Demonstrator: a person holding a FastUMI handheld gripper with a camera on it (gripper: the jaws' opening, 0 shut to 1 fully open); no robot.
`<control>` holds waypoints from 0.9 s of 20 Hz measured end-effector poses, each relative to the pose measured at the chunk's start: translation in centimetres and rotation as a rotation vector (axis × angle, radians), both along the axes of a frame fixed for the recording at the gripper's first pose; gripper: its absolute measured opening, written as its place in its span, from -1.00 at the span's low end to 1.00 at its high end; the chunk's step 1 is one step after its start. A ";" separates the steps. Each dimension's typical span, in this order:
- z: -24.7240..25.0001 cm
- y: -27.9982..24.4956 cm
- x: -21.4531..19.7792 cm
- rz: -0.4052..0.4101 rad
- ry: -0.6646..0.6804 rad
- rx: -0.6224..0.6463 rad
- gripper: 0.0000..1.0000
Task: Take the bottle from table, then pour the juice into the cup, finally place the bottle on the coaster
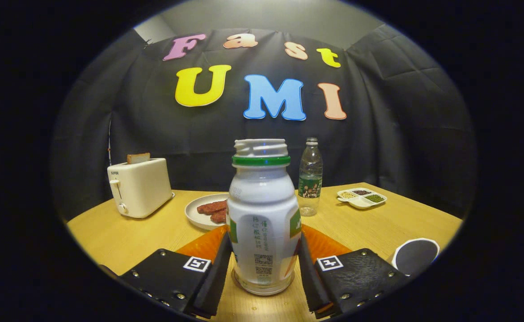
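Note:
An uncapped white bottle (263, 219) with a green neck ring stands upright between my fingers, its base down at the wooden table (369, 228). My gripper (264, 257) is shut on the bottle, one pad against each side of its lower body. Just behind the bottle, partly hidden by it and my fingers, lies a flat orange coaster (204, 246). A white-rimmed cup (416, 256) with a dark inside sits to the right, beside my right finger.
A cream toaster (139, 188) with a slice of bread stands at the back left. A white plate (199, 214) with reddish food lies behind the bottle. A clear water bottle (310, 179) and a divided snack dish (362, 198) sit at the back right.

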State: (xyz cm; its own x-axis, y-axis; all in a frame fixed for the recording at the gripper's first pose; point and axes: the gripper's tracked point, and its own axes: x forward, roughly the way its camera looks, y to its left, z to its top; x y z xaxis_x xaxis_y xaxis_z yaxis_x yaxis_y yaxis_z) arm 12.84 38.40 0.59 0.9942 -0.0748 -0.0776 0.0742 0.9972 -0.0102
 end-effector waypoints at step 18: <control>13.3 -0.1 -6.7 0.059 -0.235 0.097 0.98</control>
State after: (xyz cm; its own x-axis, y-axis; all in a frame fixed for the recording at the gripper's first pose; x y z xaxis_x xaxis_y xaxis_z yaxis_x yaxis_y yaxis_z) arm 6.14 38.26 13.93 0.9883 -0.0195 0.1516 0.0048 0.9953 0.0966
